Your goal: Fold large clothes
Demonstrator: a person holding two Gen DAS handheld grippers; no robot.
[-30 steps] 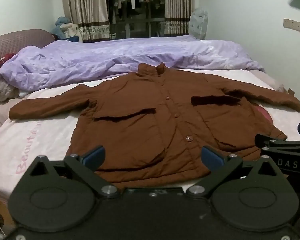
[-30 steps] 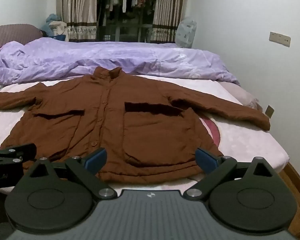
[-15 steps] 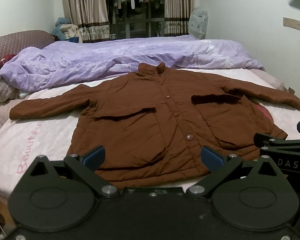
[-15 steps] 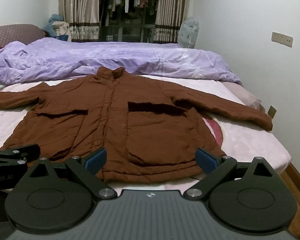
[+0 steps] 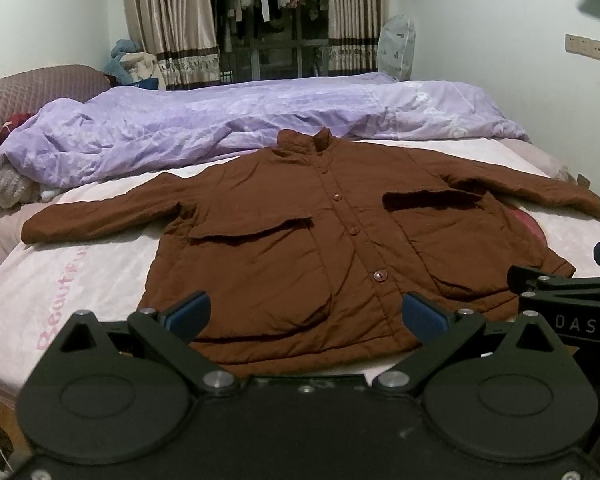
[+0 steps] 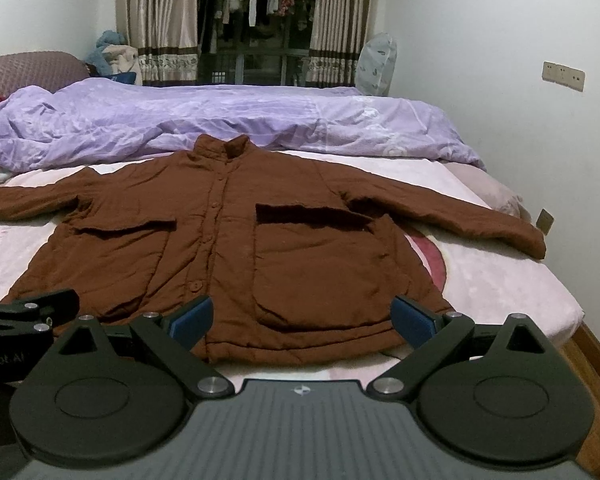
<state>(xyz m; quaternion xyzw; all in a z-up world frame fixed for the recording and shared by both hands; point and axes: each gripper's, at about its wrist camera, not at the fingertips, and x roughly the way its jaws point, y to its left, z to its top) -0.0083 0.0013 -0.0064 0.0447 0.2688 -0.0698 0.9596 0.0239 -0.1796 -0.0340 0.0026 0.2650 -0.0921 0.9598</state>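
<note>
A brown padded jacket [image 5: 332, 248] lies spread flat and front-up on the pale pink bed sheet [image 5: 80, 276], buttoned down the middle, its collar [image 5: 306, 142] pointing away from both tools and its hem lying just ahead of the fingertips. The left gripper [image 5: 306, 316] hovers at the near edge of the bed with its two blue-padded fingers [image 5: 188, 314] spread wide and nothing between them; the hem of the jacket's left half shows in the gap ahead of them, apart from the pads. The right gripper [image 6: 302, 316] sits level beside it, fingers [image 6: 414, 318] likewise spread wide and empty, with the lower edge of the big patch pocket [image 6: 320, 268] lying straight ahead between them. In the left wrist view the right tool's black frame pokes in just beyond the right-hand fingertip, and in the right wrist view the left tool's frame shows just outside the left-hand fingertip, so the two are close side by side. One sleeve [image 5: 100, 216] stretches out well past the left fingertip, the other sleeve [image 6: 452, 220] runs out well past the right fingertip toward the wall. Far beyond the fingers, touching or just behind the collar, a crumpled lilac duvet [image 5: 240, 120] crosses the bed, and further back hang striped curtains [image 6: 156, 20] with a rail of clothes [image 6: 256, 0] between them.
</note>
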